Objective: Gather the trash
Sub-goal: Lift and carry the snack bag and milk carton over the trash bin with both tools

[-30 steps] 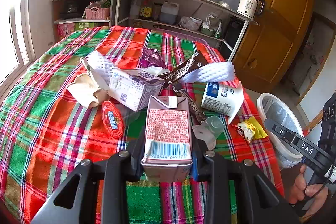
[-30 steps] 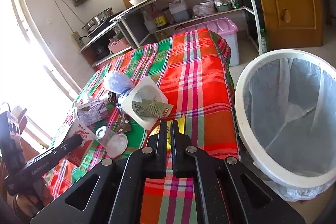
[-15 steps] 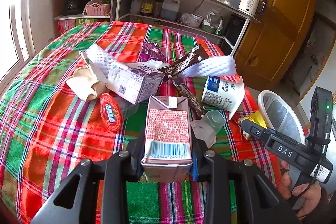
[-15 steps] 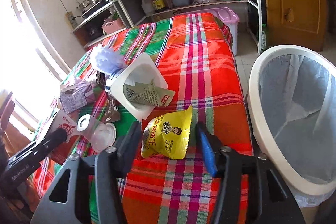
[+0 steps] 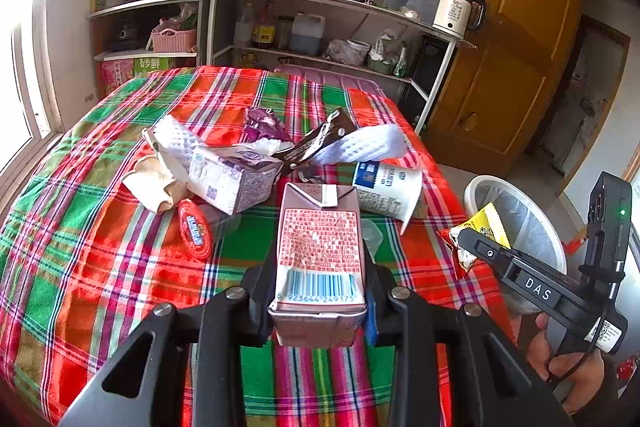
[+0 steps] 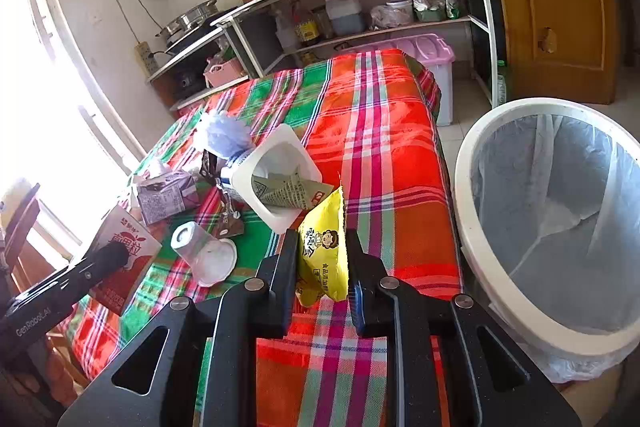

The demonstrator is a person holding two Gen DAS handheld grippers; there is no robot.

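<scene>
Left wrist view, from left to right: the left hand-held gripper [image 5: 320, 291] at lower centre is clamped narrow on an upright red milk carton [image 5: 319, 251] above the plaid bench [image 5: 80, 267], and at the right edge the right hand-held gripper [image 5: 460, 243] carries a yellow snack packet [image 5: 486, 223] before the white bin [image 5: 520, 227]. In the right wrist view its jaws are closing on that packet [image 6: 324, 255], long axis running up the frame, while the lined bin [image 6: 472, 227] fills the right side, just beside it. I judge the right hand nearer the bin, so its packet should drop first.
</scene>
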